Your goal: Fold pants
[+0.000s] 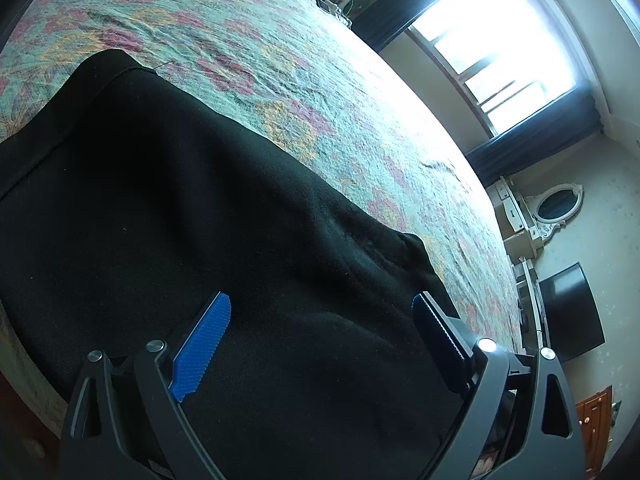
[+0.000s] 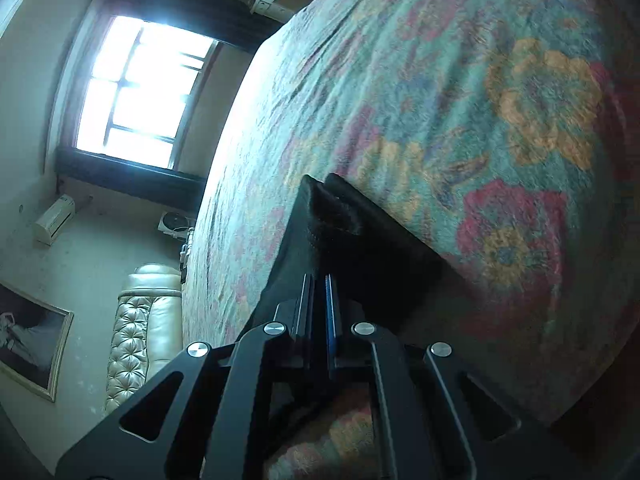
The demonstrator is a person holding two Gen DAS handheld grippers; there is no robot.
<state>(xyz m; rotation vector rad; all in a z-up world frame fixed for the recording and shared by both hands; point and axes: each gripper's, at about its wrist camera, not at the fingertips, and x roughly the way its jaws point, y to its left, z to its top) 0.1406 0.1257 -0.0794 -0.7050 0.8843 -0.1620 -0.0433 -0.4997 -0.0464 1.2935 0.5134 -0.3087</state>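
Black pants (image 1: 192,208) lie spread on a bed with a floral cover (image 1: 320,92). In the left wrist view my left gripper (image 1: 320,312) hovers open just above the dark cloth, its blue pads (image 1: 204,344) wide apart with nothing clamped between them. In the right wrist view my right gripper (image 2: 320,280) is shut on an edge of the pants (image 2: 340,220). That black cloth sticks up past the fingertips and is lifted off the bed cover (image 2: 480,120).
A bright window (image 1: 492,36) with dark curtains is beyond the bed. A dresser with an oval mirror (image 1: 556,204) and a dark screen (image 1: 572,312) stand at the wall. A tufted cream headboard (image 2: 136,328) and a framed picture (image 2: 28,336) show in the right wrist view.
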